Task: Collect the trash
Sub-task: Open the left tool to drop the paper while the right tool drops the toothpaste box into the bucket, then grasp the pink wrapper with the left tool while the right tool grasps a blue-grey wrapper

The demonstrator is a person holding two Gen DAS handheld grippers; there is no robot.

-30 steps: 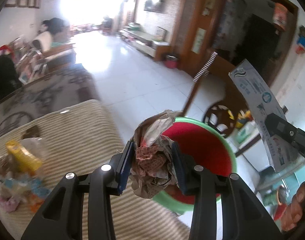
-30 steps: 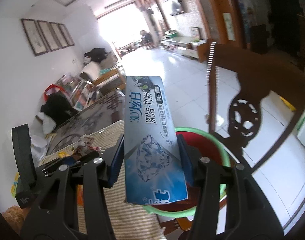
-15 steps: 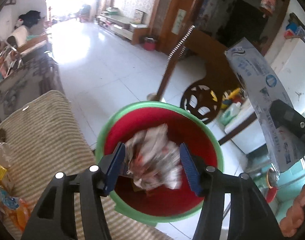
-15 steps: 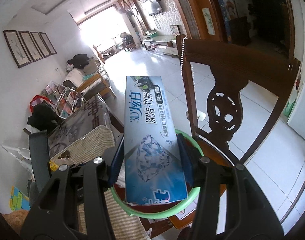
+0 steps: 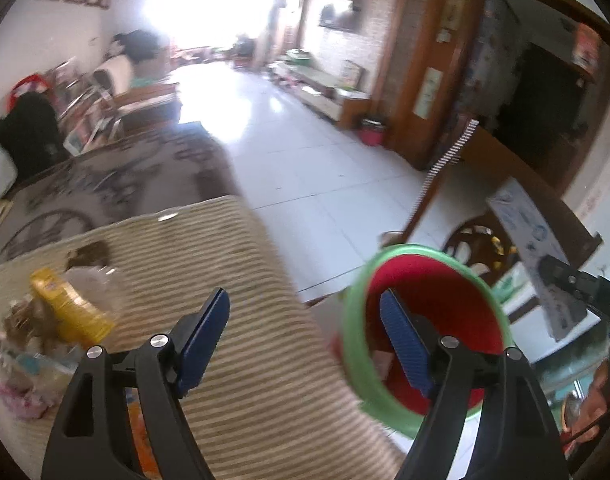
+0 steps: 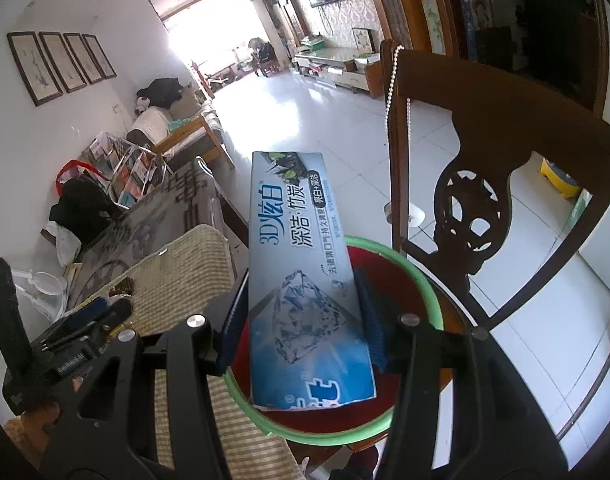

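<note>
Above the green-rimmed red plastic bin [image 6: 421,292]: right gripper [image 6: 301,320] jaws clenched on blue cardboard toothpaste box [image 6: 305,280], due for release; left gripper [image 5: 305,340] jaws opening, empty.

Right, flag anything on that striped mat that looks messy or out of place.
A jumble of trash sits heaped at the striped mat's left end: a yellow packet, clear plastic and crumpled wrappers, piled loosely. The picture is blurred, so finer damage can't be judged.
</note>
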